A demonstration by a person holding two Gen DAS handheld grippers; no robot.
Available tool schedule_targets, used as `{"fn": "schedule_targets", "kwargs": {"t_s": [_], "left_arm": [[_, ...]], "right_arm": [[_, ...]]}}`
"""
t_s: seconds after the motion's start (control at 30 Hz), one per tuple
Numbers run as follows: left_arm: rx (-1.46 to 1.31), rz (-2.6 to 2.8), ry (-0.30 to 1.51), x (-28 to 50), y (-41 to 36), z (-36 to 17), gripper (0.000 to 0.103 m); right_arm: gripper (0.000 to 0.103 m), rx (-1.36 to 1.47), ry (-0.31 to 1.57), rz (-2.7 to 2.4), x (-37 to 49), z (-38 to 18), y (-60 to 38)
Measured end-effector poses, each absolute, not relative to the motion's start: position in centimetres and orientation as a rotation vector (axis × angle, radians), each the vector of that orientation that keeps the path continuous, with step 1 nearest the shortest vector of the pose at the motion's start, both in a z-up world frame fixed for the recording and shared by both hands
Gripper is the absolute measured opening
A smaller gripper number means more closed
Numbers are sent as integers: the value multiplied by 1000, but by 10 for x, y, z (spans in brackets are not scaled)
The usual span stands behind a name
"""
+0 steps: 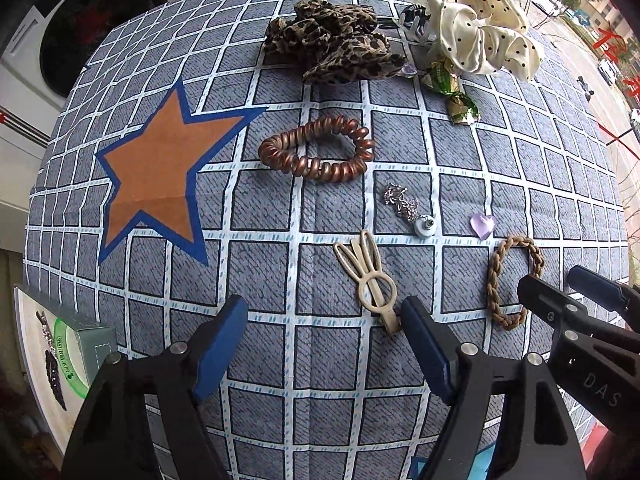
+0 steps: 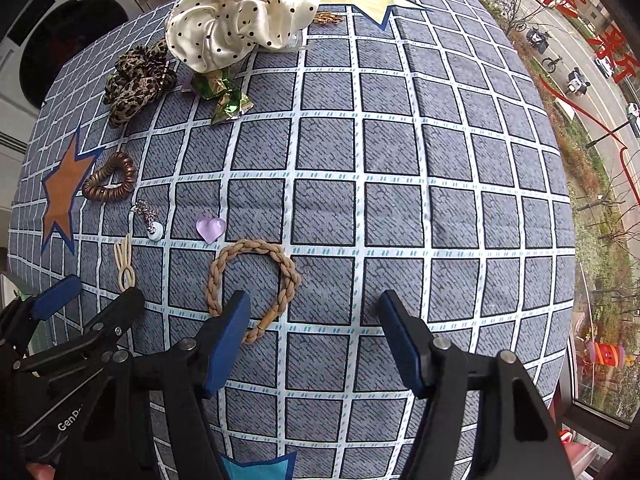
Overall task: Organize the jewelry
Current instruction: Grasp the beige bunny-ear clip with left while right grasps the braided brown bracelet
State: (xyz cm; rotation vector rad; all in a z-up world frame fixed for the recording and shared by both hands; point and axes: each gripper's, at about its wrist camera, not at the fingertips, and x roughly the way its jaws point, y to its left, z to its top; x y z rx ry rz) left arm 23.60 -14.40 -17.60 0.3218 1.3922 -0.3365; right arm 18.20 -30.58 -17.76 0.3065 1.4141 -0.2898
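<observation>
Clearly most of the sorting is still ahead: the jewelry lies loose across the checked tablecloth (image 1: 280, 280), with no piece held. Nearest the grippers are a cream hair clip (image 1: 370, 280), whose lower end sits just beside the inner finger of the left gripper (image 1: 324, 344), and a braided tan hair tie (image 2: 252, 284), part of whose loop is hidden behind the inner finger of the right gripper (image 2: 314, 340). Both pairs of jaws stand apart with only cloth between them; neither pad visibly presses on anything. A little farther out lie a silver earring (image 1: 408, 208), a lilac heart (image 1: 483, 226) and a copper spiral hair tie (image 1: 316, 156). At the far side sit a leopard scrunchie (image 1: 336, 48), a dotted cream scrunchie (image 1: 484, 36), a dark claw clip (image 1: 412, 16) half tucked beside it, and a green foil wrapper (image 1: 456, 92). At the table's left edge a tray (image 1: 32, 340) holds a green box (image 1: 92, 348) and some dark beaded pieces (image 1: 54, 376), which may be the only items put away so far. Judging by position, the clip and the braided tie look like the next picks.
</observation>
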Motion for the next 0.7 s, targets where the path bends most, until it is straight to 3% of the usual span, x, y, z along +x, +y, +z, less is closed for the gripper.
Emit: {"fn": "schedule_targets", "kwargs": {"t_s": [0.13, 0.23, 0.3, 0.37, 0.5, 0.7], "left_arm": [[316, -361, 1371, 237, -151, -176, 82], [320, -403, 1368, 234, -164, -174, 63], [342, -433, 1361, 232, -179, -172, 38], [350, -456, 1367, 230, -186, -170, 26], [316, -494, 1384, 231, -191, -169, 26], [293, -520, 1374, 218, -174, -156, 26]], "right_arm": [[64, 268, 1411, -296, 195, -184, -306], [57, 221, 1404, -290, 204, -187, -287], [43, 200, 1401, -268, 207, -186, -275], [28, 188, 1403, -251, 209, -186, -265], [7, 221, 1408, -257, 212, -188, -258], [6, 313, 1400, -230, 209, -180, -265]]}}
